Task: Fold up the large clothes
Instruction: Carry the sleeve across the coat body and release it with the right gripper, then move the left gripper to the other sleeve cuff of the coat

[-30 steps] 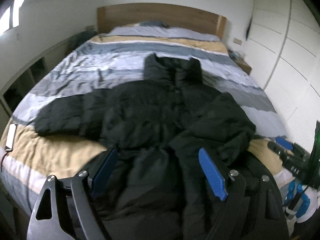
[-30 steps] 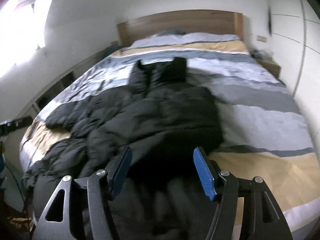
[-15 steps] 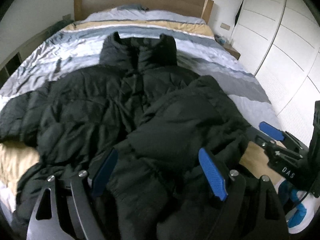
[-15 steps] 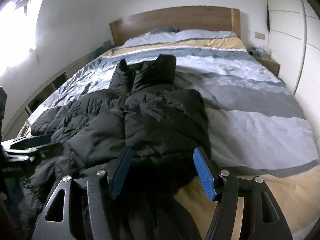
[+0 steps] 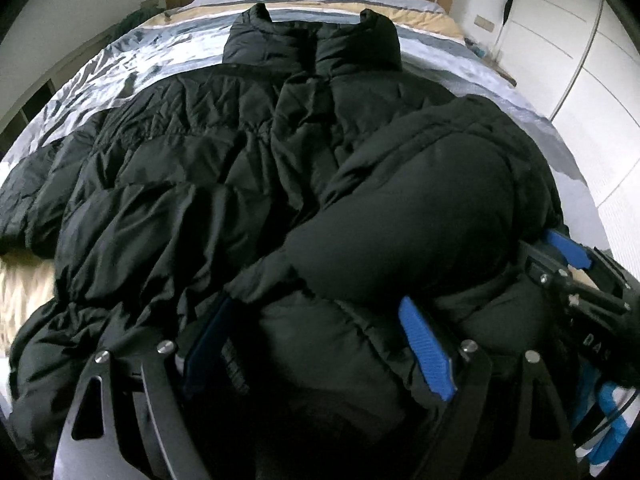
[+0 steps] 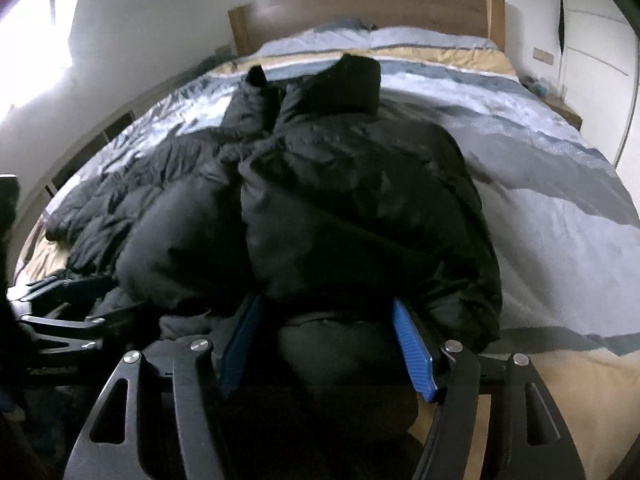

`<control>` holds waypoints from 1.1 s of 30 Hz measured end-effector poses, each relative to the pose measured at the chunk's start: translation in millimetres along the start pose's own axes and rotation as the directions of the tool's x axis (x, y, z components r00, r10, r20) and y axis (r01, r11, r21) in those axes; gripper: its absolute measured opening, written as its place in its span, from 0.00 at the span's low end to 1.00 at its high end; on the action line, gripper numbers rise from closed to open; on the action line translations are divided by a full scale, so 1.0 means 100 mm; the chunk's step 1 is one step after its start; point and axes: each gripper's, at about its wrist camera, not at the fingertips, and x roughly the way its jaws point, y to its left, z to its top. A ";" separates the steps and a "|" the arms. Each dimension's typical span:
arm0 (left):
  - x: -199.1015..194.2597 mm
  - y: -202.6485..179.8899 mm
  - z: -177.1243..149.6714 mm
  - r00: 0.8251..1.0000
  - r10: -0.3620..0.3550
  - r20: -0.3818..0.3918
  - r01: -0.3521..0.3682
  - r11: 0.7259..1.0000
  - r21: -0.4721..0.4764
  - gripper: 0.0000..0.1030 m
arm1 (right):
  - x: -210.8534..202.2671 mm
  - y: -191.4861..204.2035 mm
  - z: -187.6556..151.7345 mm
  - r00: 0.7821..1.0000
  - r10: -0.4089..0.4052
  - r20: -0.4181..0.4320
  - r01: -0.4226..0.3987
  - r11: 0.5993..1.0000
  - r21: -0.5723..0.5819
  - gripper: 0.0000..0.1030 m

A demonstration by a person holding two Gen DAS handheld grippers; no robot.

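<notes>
A black puffer jacket (image 5: 200, 160) lies front up on the bed, collar toward the headboard. Its right sleeve (image 5: 432, 208) is folded across the body; the left sleeve stretches out to the left. My left gripper (image 5: 316, 308) is low over the hem, open wide, with puffy fabric bulging between its blue pads (image 5: 426, 356). My right gripper (image 6: 324, 304) sits at the jacket's (image 6: 340, 200) right lower corner, its jaws opening, with fabric between the pads but not pinched. Each gripper shows in the other's view: the right gripper (image 5: 568, 264), the left gripper (image 6: 60, 300).
The bed's striped grey, white and tan cover (image 6: 540, 200) spreads to the right of the jacket. A wooden headboard (image 6: 360, 4) stands at the far end. White wardrobe doors (image 5: 580, 60) and a nightstand (image 6: 564, 112) line the right side. Low shelving runs along the left wall.
Both grippers have come down and forward onto the jacket's lower edge. The fabric now fills the space between their fingers, where earlier they hovered above it.
</notes>
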 end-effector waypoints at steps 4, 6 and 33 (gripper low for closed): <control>-0.28 0.11 -0.05 1.000 0.007 0.024 -0.006 1.000 -0.019 0.82 | -0.28 0.04 -0.02 1.000 -0.025 0.002 0.025 1.000 0.018 0.64; -0.49 0.17 -0.10 0.999 0.011 0.044 -0.010 0.999 -0.032 0.82 | -0.47 0.09 -0.07 0.999 -0.040 0.009 0.040 0.999 0.011 0.64; -3.23 2.22 -0.76 0.947 0.016 0.320 0.017 0.995 -0.098 0.82 | -2.97 0.83 -0.85 0.957 -0.172 0.235 0.137 0.978 0.160 0.67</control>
